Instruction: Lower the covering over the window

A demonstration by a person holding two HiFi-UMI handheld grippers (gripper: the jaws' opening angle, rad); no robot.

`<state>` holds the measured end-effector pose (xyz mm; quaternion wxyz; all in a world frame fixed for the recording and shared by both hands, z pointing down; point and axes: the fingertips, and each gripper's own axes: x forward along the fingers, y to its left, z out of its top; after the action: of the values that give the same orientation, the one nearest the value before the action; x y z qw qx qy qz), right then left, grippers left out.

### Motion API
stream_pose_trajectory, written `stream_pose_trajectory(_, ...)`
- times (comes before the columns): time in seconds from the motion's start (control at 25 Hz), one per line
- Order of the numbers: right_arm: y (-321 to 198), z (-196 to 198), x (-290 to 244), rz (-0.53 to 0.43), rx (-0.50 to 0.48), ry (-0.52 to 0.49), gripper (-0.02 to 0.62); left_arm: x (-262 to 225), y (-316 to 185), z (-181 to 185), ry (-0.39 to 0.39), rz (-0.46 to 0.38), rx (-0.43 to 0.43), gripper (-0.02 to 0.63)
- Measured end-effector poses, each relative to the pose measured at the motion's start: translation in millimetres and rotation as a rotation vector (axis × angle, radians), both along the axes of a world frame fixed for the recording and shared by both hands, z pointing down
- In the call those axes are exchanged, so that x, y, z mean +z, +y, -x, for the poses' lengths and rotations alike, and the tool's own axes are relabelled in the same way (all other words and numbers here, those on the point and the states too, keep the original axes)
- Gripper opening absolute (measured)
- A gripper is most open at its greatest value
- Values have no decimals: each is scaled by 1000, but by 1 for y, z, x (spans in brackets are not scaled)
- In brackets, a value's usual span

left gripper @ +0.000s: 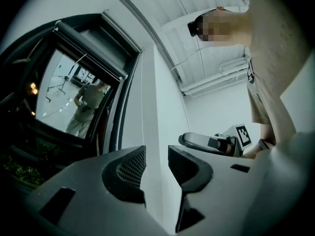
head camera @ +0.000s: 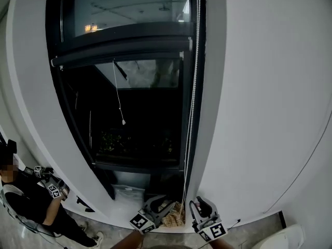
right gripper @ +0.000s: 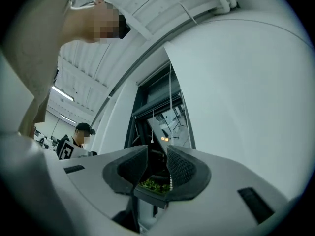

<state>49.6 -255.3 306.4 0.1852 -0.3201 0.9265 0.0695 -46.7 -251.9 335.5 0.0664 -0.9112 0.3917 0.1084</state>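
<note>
Floor (head camera: 7, 233): pale glossy tile, only a strip shows along the bottom of the head view. On it:
- person (head camera: 36, 201) standing far left, shoes (head camera: 93, 238) flat on the tile
- white rounded object (head camera: 284, 238) far right, cut off by the frame edge
- tan crumpled bundle (head camera: 174, 217) at the foot of the window frame (head camera: 135, 166), can't tell what it is

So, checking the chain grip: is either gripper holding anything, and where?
Nothing is held: left gripper and right gripper both stand open, bead chain ungripped.
</note>
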Motion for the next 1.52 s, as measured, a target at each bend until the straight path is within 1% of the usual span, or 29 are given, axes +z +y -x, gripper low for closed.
stream_pose_trajectory(0.12,-12,1,-7,-17,35,29,106,-12,-13,15,12,-6,-53,132)
stream_pose_trajectory(0.24,-22,7,-7,-25,42,58,106,-24,-26,24,-17,-26,-80,132)
stream_pose_trajectory(0.44,-20,8,-9,-33,54,100,106,-41,-25,23,-38,-62,-89,132)
stream_pose_trajectory(0.6,-21,13,-18,-70,56,114,106,-47,-25,24,-43,-84,-81,132)
stream_pose_trajectory(0.76,-7,14,-2,-29,59,143,106,-30,-12,20,-43,-41,-73,132)
stream_pose_trajectory(0.96,-4,23,22,14,54,174,106,-5,-8,18,-54,3,-59,132)
stream_pose_trajectory(1.04,2,22,33,38,51,181,106,8,-1,13,-58,35,-52,132)
stream_pose_trajectory(1.24,23,18,65,142,38,195,106,46,21,-5,-74,136,-33,132)
stream_pose_trajectory(1.36,34,24,83,173,30,200,106,66,32,-9,-68,179,-20,132)
stream_pose_trajectory(1.52,57,38,95,190,35,214,106,81,56,-10,-69,195,19,132)
